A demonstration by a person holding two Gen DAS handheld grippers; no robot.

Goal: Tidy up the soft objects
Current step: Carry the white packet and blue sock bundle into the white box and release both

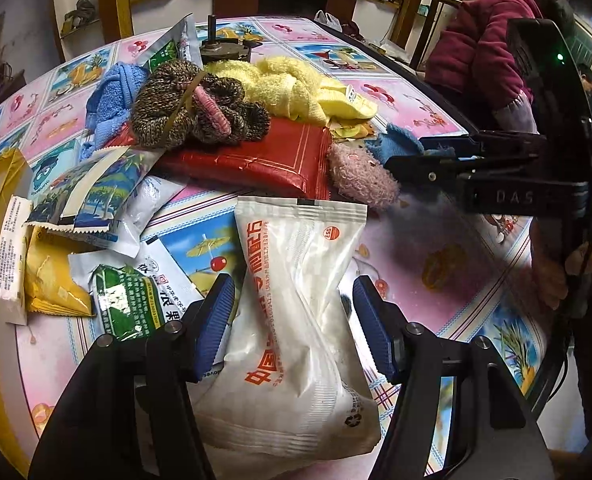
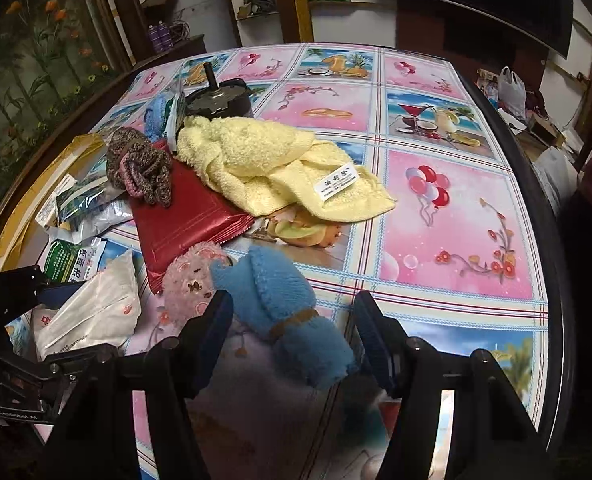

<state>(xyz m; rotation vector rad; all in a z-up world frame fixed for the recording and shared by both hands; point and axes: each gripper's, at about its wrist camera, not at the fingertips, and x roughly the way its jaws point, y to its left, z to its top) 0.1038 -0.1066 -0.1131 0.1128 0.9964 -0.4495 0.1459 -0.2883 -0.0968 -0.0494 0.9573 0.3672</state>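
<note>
My left gripper [image 1: 294, 320] is open, its blue pads on either side of a white soft pouch [image 1: 296, 320] with orange print; neither pad presses it. My right gripper [image 2: 292, 332] is open around a blue fuzzy cloth [image 2: 292, 312], which lies on the table between the fingers. In the left wrist view the right gripper [image 1: 415, 156] reaches in from the right at the blue cloth [image 1: 395, 142]. A pink fuzzy cloth [image 2: 194, 280] lies just left of it. A yellow towel [image 2: 272, 164], a brown knitted piece [image 2: 140, 168] and a red packet [image 2: 180, 216] lie beyond.
Several sachets and packets [image 1: 92, 216] lie at the table's left. A metal motor part [image 2: 216, 98] stands behind the towel. The patterned tablecloth [image 2: 455, 220] spreads out on the right. A person in a maroon jacket [image 1: 491, 52] sits at the far side.
</note>
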